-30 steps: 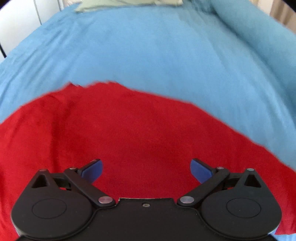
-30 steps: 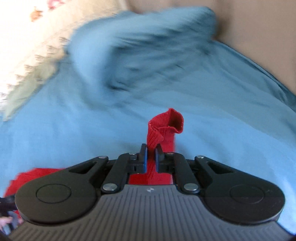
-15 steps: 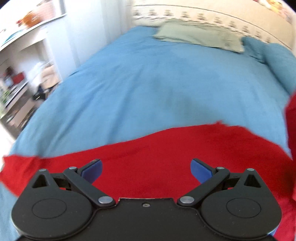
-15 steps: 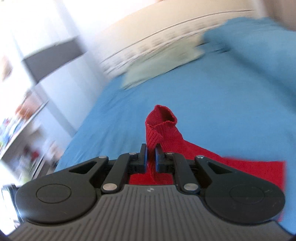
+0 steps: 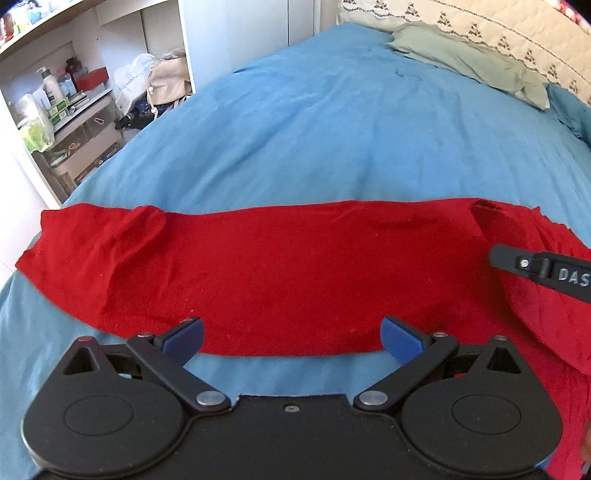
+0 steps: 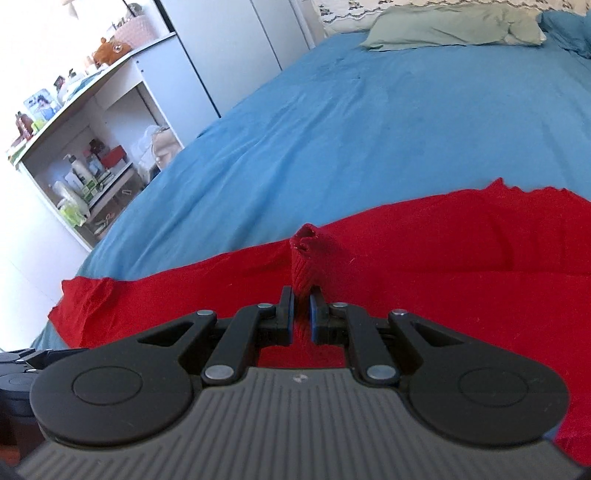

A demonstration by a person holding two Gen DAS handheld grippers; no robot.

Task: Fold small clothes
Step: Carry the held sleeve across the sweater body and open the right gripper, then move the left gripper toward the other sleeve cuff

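Observation:
A red knit garment [image 5: 280,269] lies spread across the blue bedspread [image 5: 332,129]. My left gripper [image 5: 291,338] is open and empty, its blue pads at the garment's near edge. My right gripper [image 6: 302,308] is shut on a bunched fold of the red garment [image 6: 308,258], held over the rest of the cloth [image 6: 443,258]. In the left wrist view the right gripper's finger [image 5: 535,267] enters from the right, above the garment's right end.
A green-grey pillow [image 5: 461,55] and a patterned headboard [image 5: 498,29] are at the far end of the bed. A white shelf unit [image 5: 66,103] with bottles and boxes stands left of the bed; it also shows in the right wrist view [image 6: 85,166].
Both grippers have swung left, bringing the shelf unit into view. The right gripper carried its pinched fold over the garment. The left gripper has drawn back to the garment's near edge.

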